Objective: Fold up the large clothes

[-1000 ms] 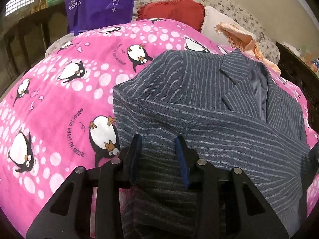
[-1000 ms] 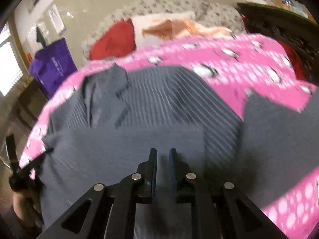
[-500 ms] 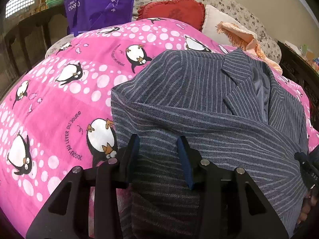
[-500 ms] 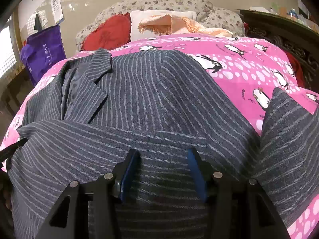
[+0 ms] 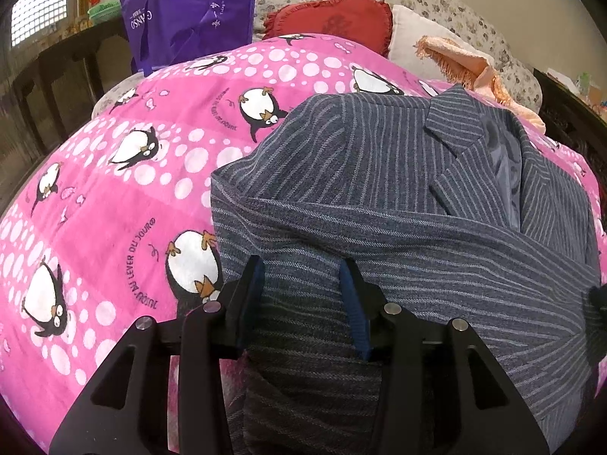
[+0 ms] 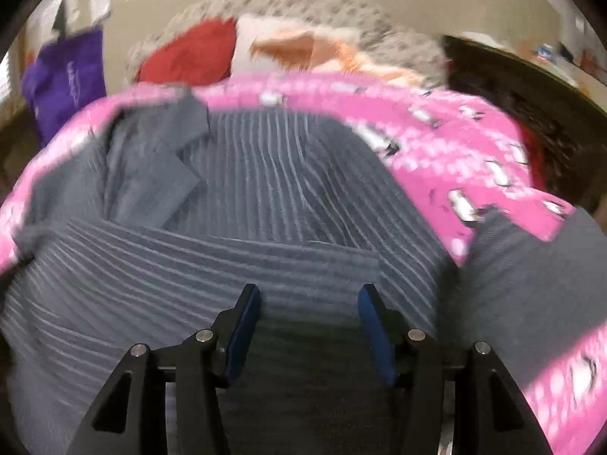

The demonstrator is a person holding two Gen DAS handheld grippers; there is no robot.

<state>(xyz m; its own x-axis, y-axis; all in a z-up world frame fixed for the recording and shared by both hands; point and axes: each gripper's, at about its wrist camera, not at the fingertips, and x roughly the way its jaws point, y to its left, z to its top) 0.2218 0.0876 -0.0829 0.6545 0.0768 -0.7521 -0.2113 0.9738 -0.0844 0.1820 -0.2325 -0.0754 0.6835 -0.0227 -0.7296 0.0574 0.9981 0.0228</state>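
Since half a second ago the right tongs have been spreading wider and pulling back over the jacket, and their view is now smearing into motion blur, so stripes and penguin prints are hardly showing. The left tongs are gaping too, gripping nothing, their blue pads hovering over the folded-across sleeve. The striped grey jacket is lying on the pink penguin quilt, lapels up, its lower hem hiding behind the tongs. On the quilt left of the jacket, "AU LEVER DU JOUR" is reading clearly. Beyond the quilt, the purple bag is showing "GANSO" plus Chinese characters too small to make out. A red cushion is sitting behind the jacket.
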